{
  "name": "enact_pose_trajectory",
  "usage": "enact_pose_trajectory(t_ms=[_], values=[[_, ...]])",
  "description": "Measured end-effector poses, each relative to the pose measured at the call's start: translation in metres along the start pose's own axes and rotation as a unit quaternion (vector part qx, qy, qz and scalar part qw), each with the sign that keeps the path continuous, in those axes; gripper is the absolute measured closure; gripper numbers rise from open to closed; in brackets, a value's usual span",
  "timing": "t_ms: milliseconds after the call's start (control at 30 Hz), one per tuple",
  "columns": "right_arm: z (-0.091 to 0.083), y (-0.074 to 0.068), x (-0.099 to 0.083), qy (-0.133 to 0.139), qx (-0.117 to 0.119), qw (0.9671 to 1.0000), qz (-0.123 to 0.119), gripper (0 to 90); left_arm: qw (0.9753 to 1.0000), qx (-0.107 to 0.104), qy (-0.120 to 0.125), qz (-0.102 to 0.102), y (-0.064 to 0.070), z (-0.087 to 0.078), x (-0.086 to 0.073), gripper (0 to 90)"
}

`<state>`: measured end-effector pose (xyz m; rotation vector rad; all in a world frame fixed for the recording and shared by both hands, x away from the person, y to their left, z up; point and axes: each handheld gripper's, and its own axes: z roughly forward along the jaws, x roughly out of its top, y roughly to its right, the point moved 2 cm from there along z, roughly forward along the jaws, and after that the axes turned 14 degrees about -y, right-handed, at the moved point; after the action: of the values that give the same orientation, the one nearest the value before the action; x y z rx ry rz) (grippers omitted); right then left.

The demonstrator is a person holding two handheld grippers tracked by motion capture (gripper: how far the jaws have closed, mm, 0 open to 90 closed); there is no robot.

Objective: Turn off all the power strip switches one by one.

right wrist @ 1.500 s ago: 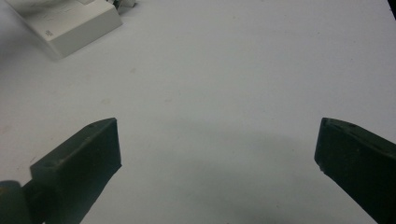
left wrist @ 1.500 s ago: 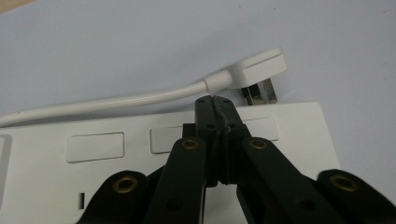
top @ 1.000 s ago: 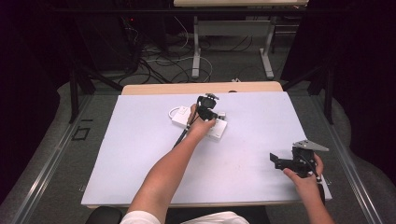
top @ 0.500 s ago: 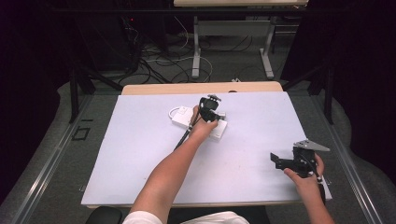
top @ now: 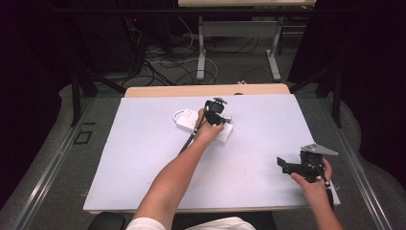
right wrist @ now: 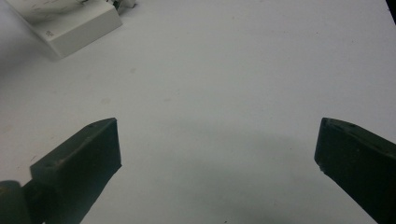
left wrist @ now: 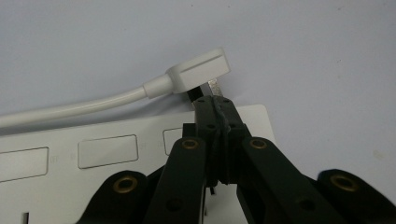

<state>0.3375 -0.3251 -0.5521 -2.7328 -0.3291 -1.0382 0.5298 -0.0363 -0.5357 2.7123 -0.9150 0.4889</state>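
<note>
A white power strip (top: 184, 120) lies on the white table (top: 143, 158) at mid-back. Its white cable (left wrist: 70, 108) ends in a flat white plug (left wrist: 198, 72), which lies on the table just past the strip's end, a metal prong showing under it. My left gripper (top: 216, 109) hovers over the strip's right end, and its jaws are shut. In the left gripper view the left gripper (left wrist: 215, 100) has its tips right at the plug's prong; I cannot tell if they pinch it. My right gripper (top: 286, 165) rests at the front right, open, with bare table between its jaws.
The strip's corner (right wrist: 70, 23) shows at the top left of the right gripper view, far from the right gripper (right wrist: 217, 140). A wooden table edge (top: 206, 90) runs along the back. Beyond it stand desk legs (top: 201, 48) and floor cables (top: 158, 62).
The left gripper has edged slightly forward and to the right over the power strip. The right gripper has stayed where it was, open.
</note>
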Motion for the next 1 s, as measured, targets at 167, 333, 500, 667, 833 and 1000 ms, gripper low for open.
enact_pose_trajectory(t_ms=[167,333,500,667,833,1000], values=[[-0.0005,0.0002,-0.0001,-0.004,0.004,1.0,-0.001,0.0,1.0,0.001,0.001,-0.001,0.0008,0.0001,-0.0001,90.0],[-0.0003,0.0002,-0.0001,-0.004,0.005,1.0,-0.002,0.0,1.0,0.004,0.001,0.001,0.0016,0.0002,-0.0003,90.0],[-0.0004,0.0001,0.0,-0.004,0.004,1.0,-0.002,0.0,1.0,0.005,0.001,0.004,0.0023,0.0008,-0.0006,90.0],[-0.0009,-0.0001,0.0001,-0.003,0.004,1.0,0.001,0.0,0.9998,0.002,0.002,0.018,0.008,0.0043,-0.0009,90.0],[-0.0006,-0.0005,-0.0002,0.001,0.0,1.0,0.004,0.0,0.9998,0.008,0.001,0.017,0.0078,0.0042,-0.0003,90.0],[-0.0017,0.0014,-0.0009,-0.003,0.0,1.0,0.0,0.0,0.9996,0.013,0.001,0.026,0.0086,0.0032,-0.0018,90.0]])
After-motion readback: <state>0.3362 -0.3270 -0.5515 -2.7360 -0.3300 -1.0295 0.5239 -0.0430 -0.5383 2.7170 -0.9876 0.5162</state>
